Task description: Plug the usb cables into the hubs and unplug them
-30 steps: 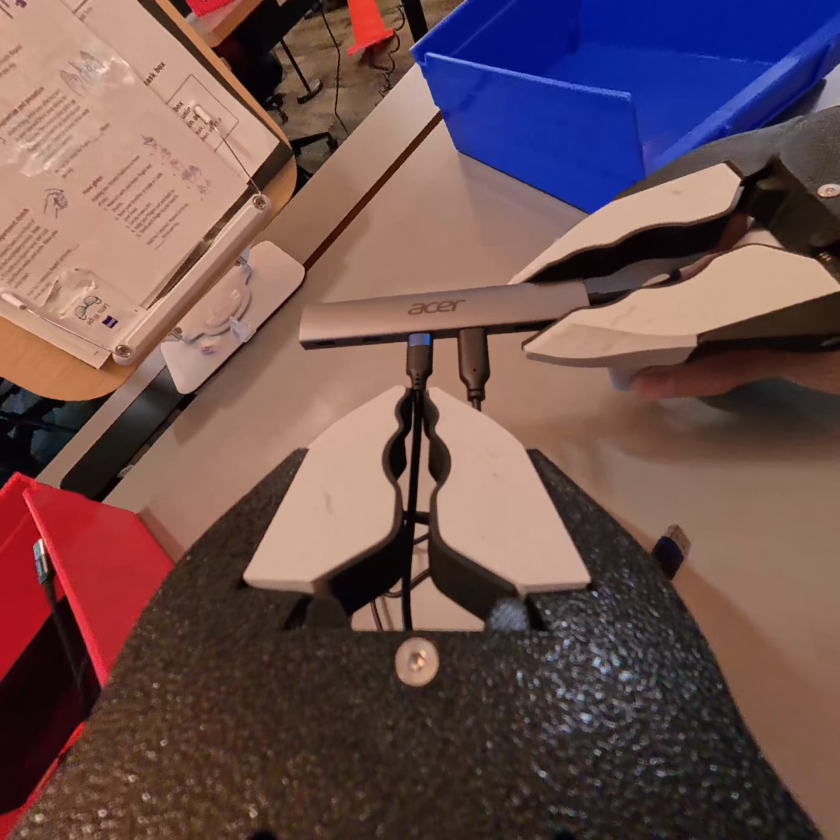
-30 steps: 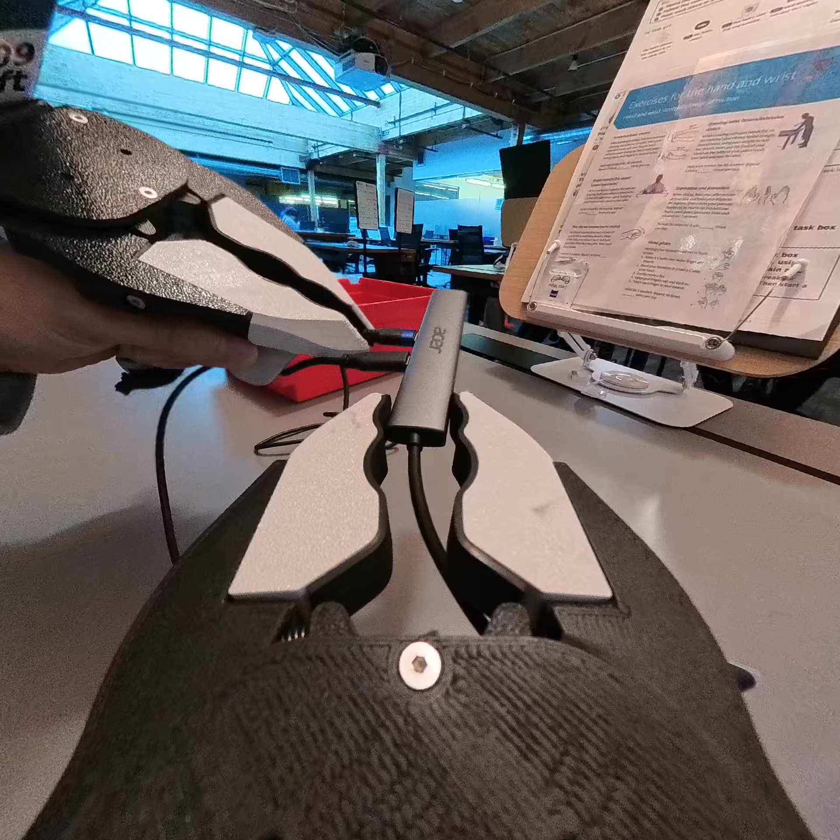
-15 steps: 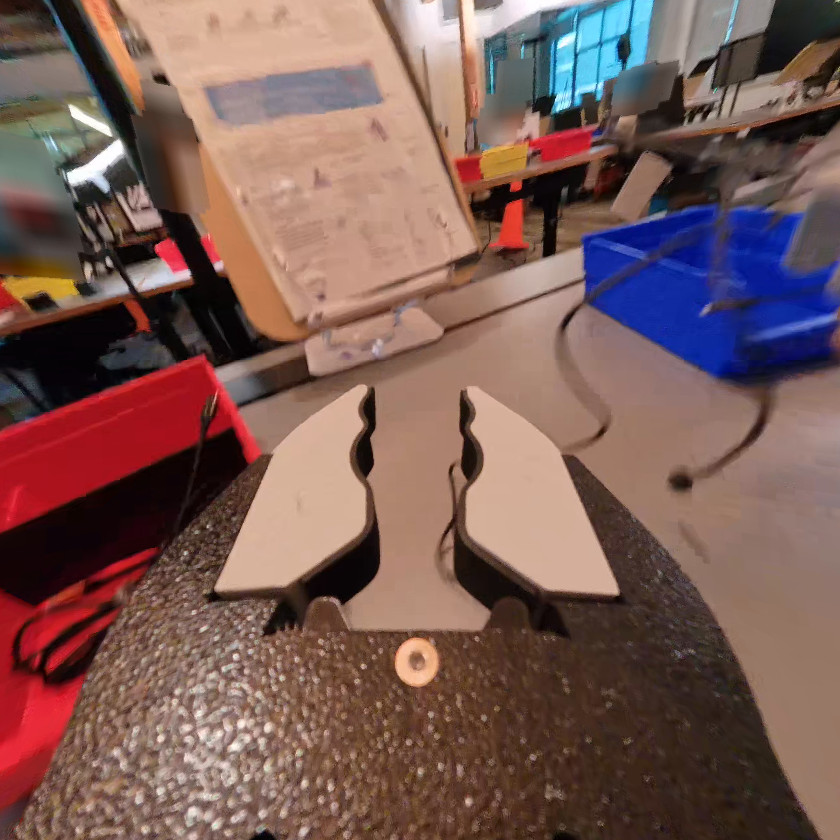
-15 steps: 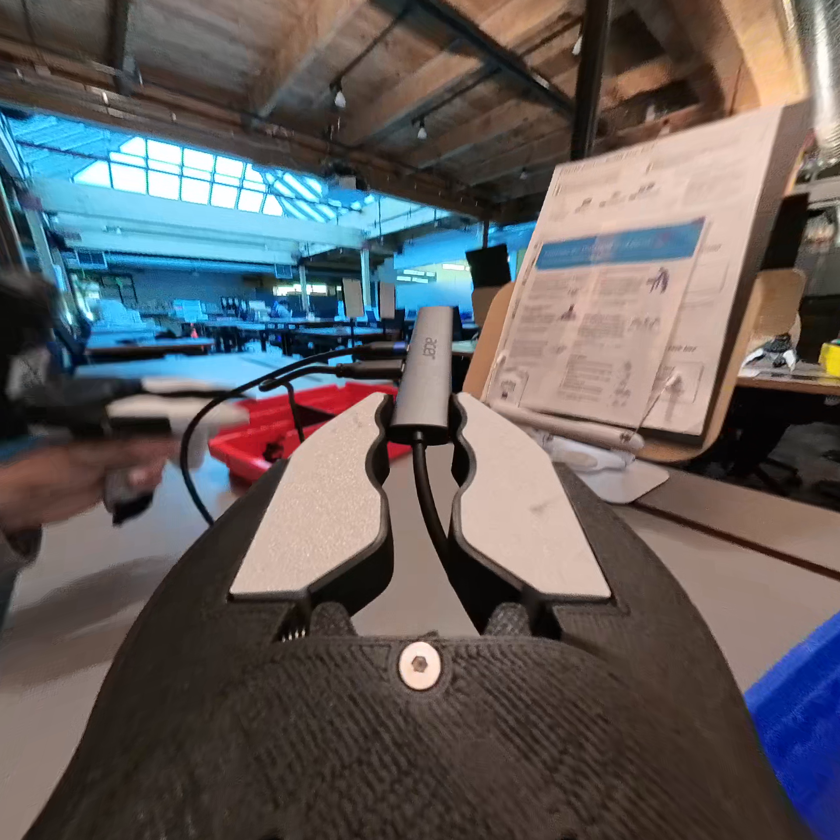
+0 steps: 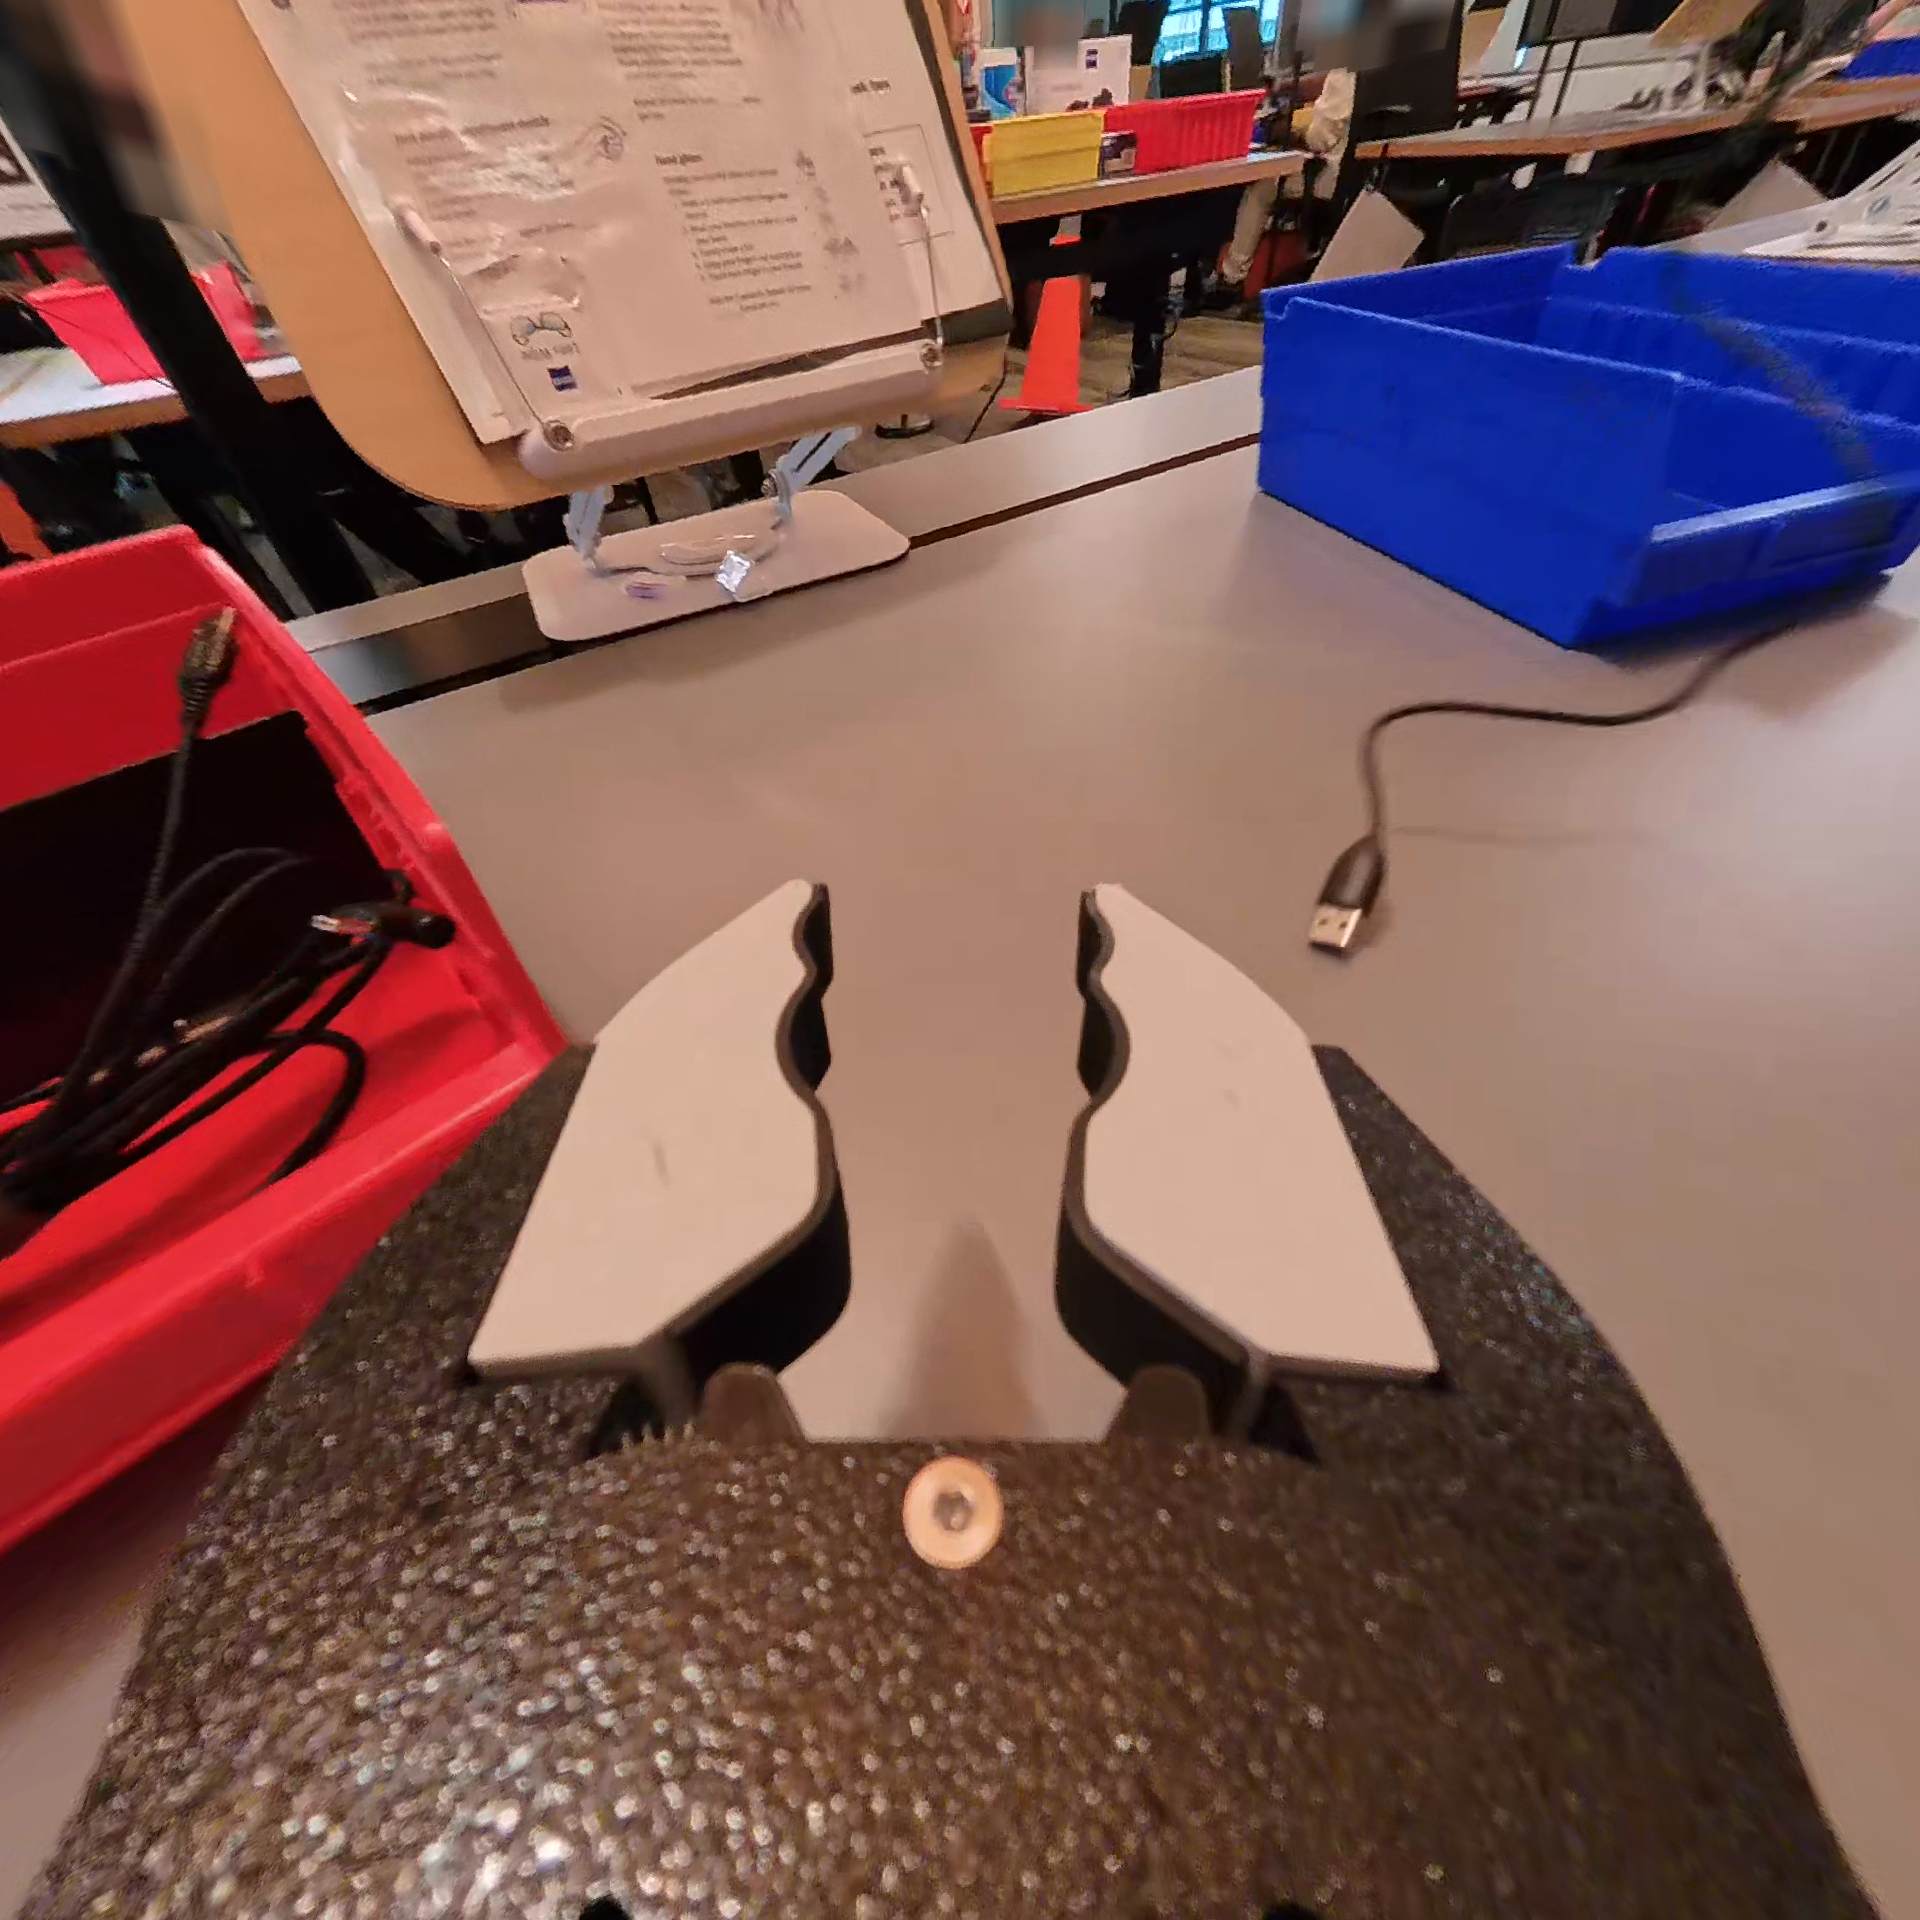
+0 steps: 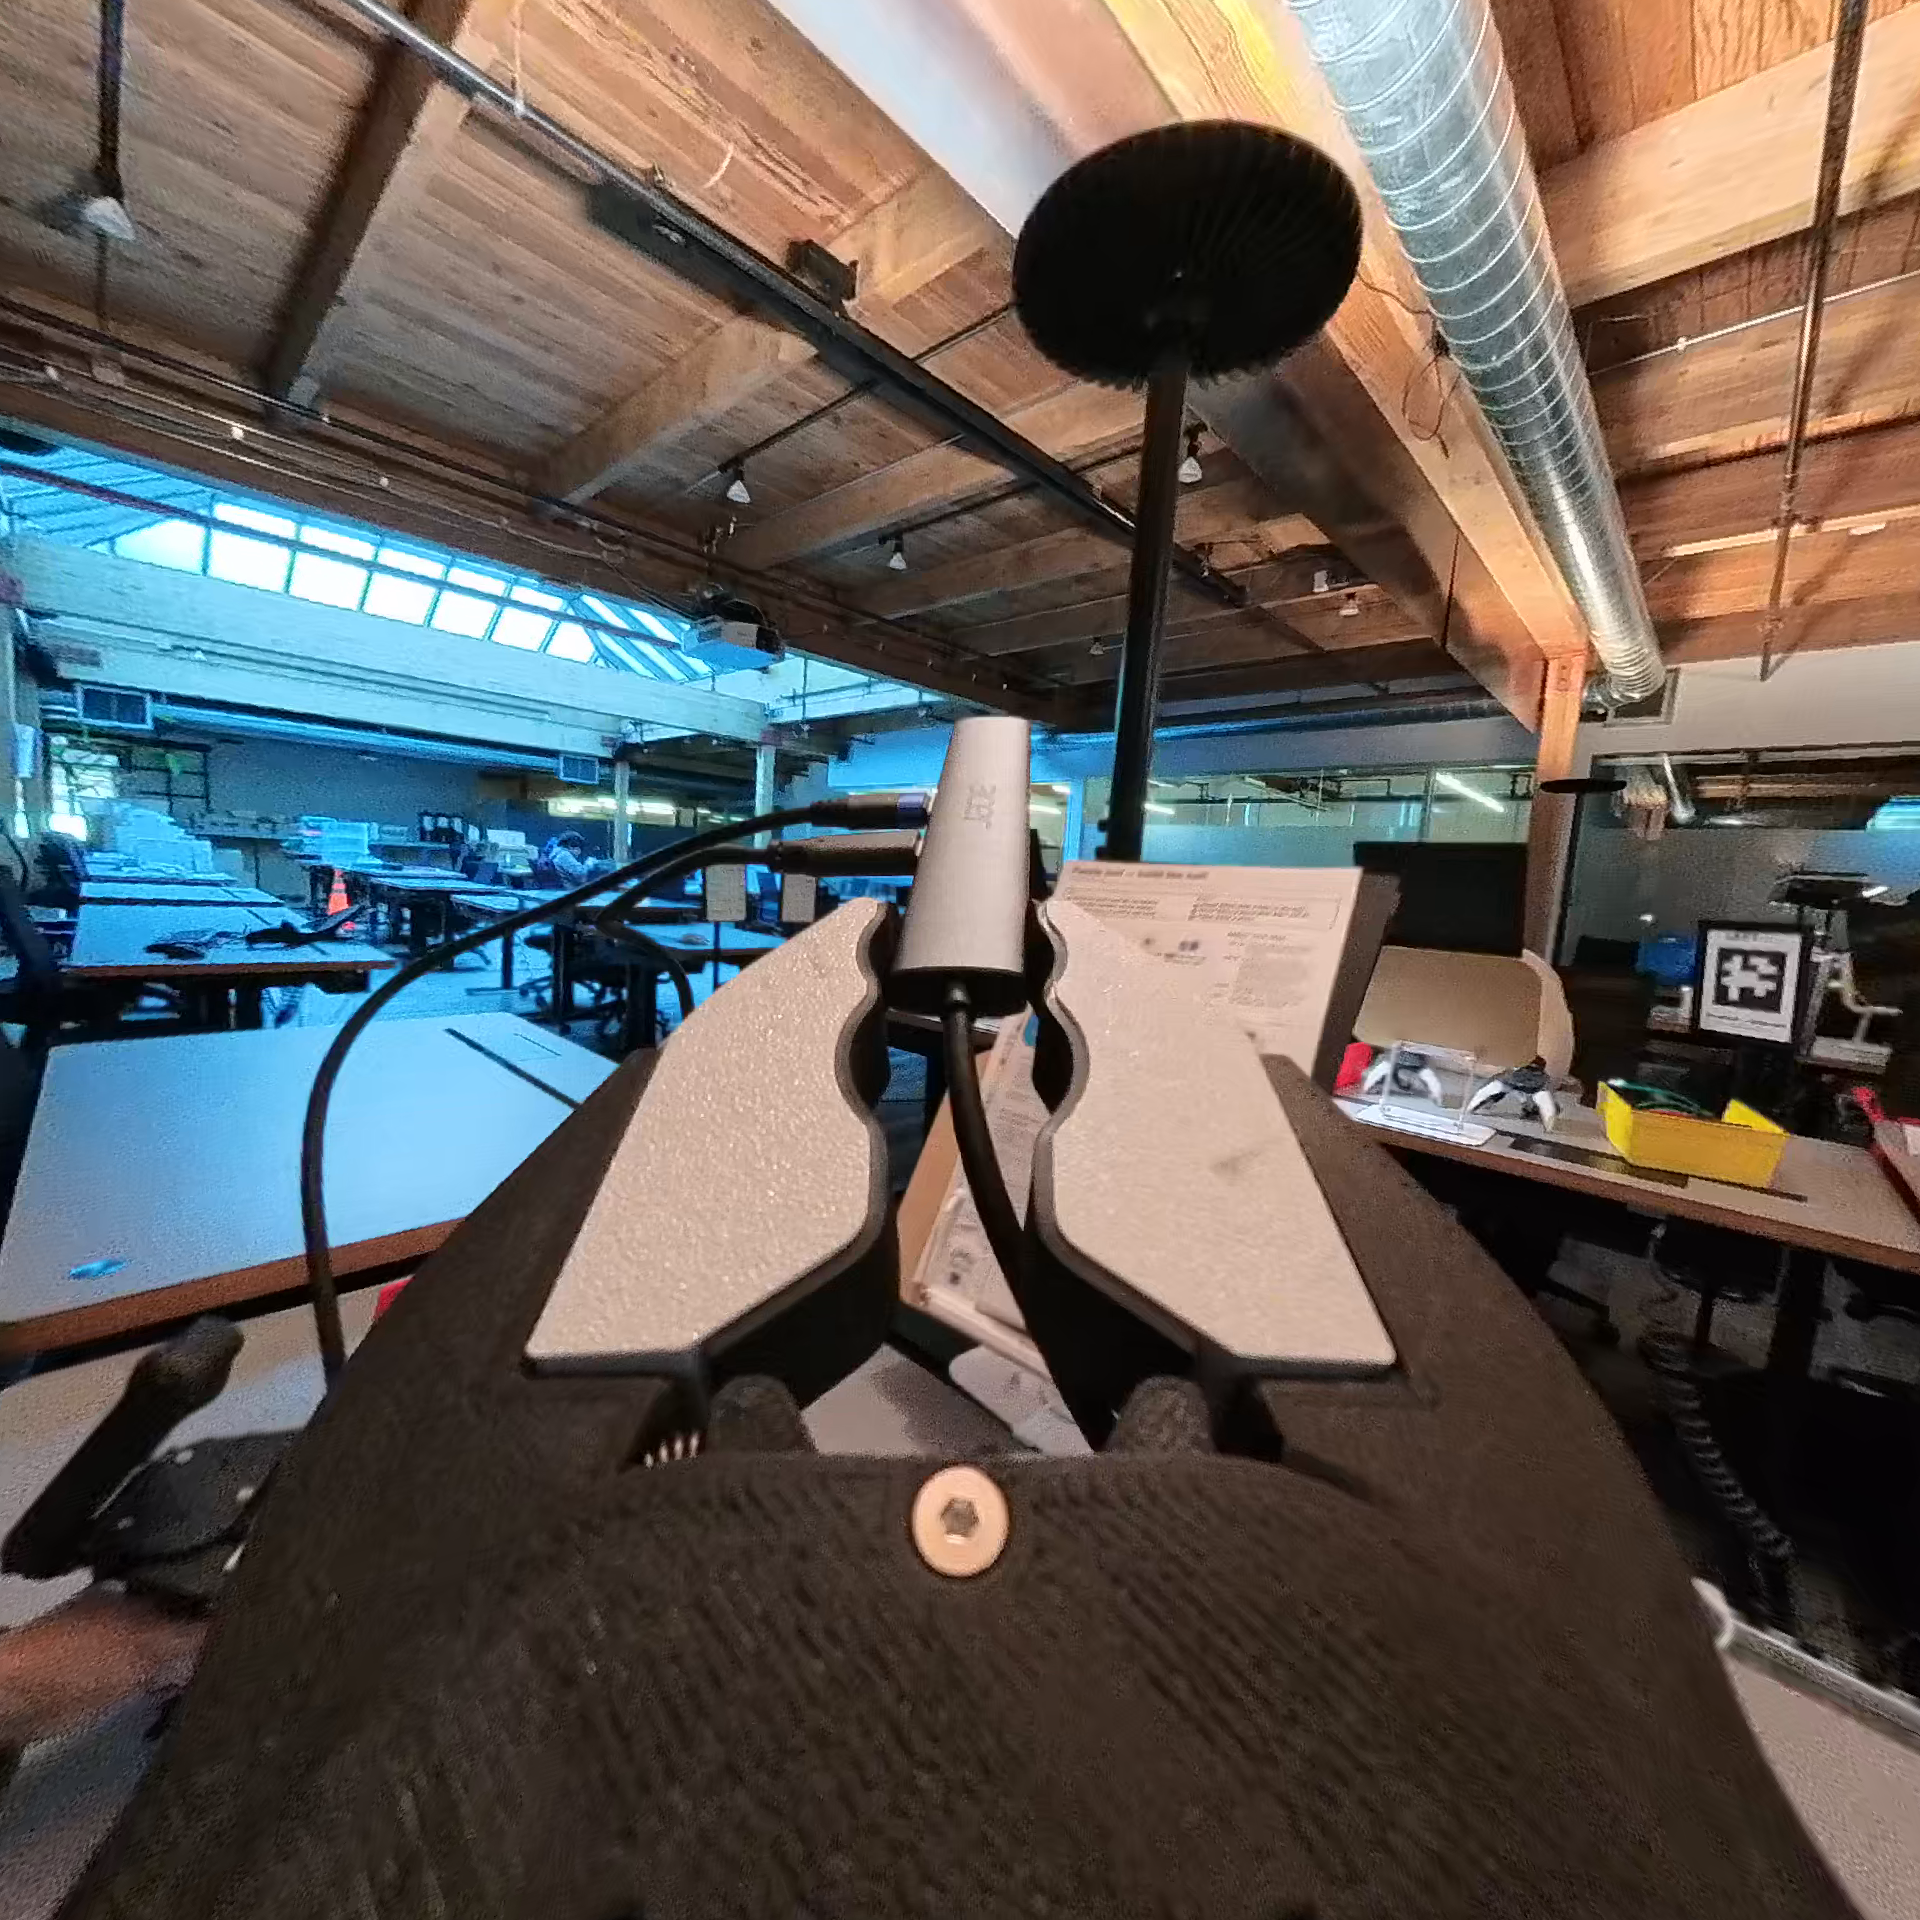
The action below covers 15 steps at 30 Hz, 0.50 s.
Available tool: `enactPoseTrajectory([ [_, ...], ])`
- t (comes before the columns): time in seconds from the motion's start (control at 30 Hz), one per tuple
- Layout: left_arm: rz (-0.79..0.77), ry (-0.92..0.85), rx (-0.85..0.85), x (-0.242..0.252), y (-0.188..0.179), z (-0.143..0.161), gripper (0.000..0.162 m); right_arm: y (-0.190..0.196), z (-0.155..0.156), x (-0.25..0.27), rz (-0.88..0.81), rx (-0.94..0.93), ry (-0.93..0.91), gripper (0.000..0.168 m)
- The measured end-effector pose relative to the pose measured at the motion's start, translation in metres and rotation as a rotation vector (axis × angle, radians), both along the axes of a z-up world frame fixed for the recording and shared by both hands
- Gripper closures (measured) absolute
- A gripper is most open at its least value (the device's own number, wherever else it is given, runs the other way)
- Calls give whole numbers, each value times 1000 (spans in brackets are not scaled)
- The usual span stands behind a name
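Right gripper (image 6: pixel 961 925) clamps the hub (image 6: pixel 966 862), raised high, two cables (image 6: pixel 831 831) plugged in its left side. Left gripper (image 5: pixel 951 904), fingers wide, empty. Hub: light, rigid, likely smooth; grip each stiff plug body, not the limp cord. Right, a loose plug (image 5: pixel 1345 909) on the table (image 5: pixel 987 748); red bin (image 5: pixel 208 1226) left, blue bin (image 5: pixel 1558 447) far right

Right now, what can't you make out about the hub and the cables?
- Hub: not in the left wrist view; the right wrist view shows it end-on, so its ports are hidden.
- Two plugged cables: they drop behind the right gripper, far ends unseen.
- Loose plug on the table: its cable blurs near the blue bin.
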<state>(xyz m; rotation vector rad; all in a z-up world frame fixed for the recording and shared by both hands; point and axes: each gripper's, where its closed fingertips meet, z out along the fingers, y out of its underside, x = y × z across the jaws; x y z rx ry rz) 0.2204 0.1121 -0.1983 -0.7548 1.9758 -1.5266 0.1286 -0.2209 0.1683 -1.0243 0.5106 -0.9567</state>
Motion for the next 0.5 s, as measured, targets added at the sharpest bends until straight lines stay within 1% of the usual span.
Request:
enactPoseTrajectory([
  [0.13,-31,19,14,-2,-10,-8,117,-15,52,8,-23,-69,12,145],
  [0.3,-67,22,49,-5,-19,-15,117,-43,112,19,-73,-54,-10,145],
  [0.37,-72,16,52,-6,-20,-14,118,-58,131,29,-133,-69,-8,145],
  [0.5,-70,19,56,-6,-20,-15,119,-80,162,47,-190,-64,-3,145],
])
